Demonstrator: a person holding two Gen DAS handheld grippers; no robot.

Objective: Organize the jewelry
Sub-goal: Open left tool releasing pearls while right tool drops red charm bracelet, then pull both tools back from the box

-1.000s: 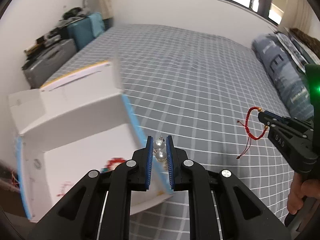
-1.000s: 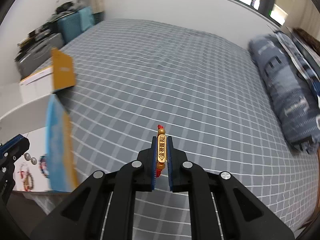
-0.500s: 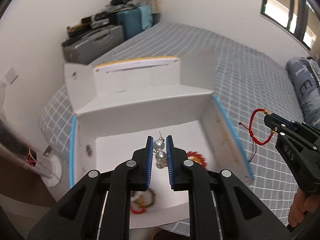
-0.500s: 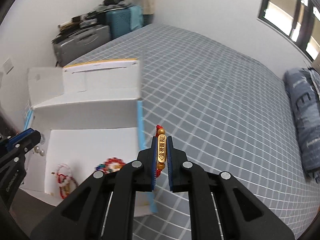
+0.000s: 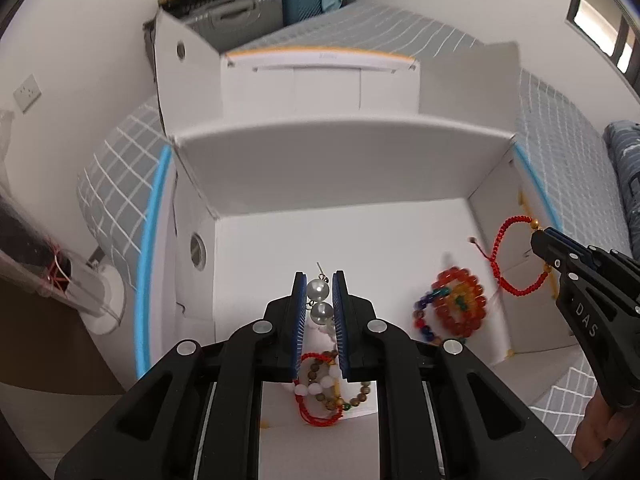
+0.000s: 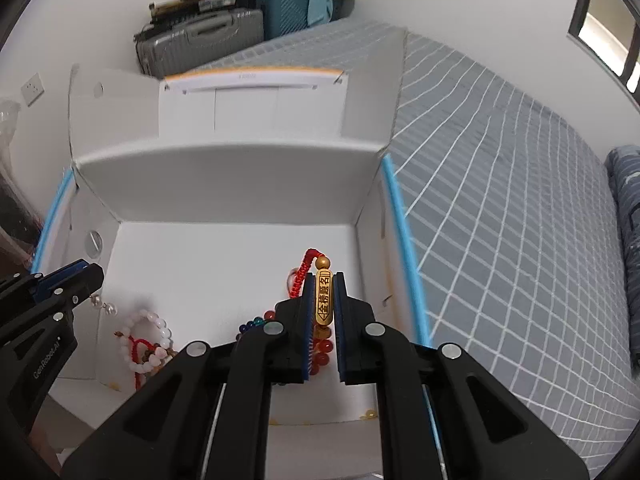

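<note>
Two items in hand, both over the white box (image 5: pixel 344 168) sitting on the grey checked bed (image 6: pixel 500 168).

Left gripper (image 5: pixel 319 300): we have the fingers pinching a pearl earring (image 5: pixel 319 290), two pearls stacked between the blue pads, thin post sticking out past the tips. It hangs above the box floor, nearer the box's left wall.

Right gripper (image 6: pixel 323 300): fingers pressed onto the gold bar charm of a red cord bracelet (image 6: pixel 323 298). The cord loop dangles free by the box's right wall.

Already on the box floor: a multicoloured bead bracelet (image 5: pixel 456 304) toward the right wall, and a white-and-wood bead tangle (image 5: pixel 324 388) toward the near edge.

Handling, our read:
- Earring is light, hard and round, so likely slippery between pads; the post looks thin and bendable. Grip on the pearls, not the post.
- Bracelet cord is soft and floppy; the rigid charm is the sensible hold point, the loop will swing.
- Both should drop cleanly if we release low; pearls may roll on the smooth cardboard.
</note>
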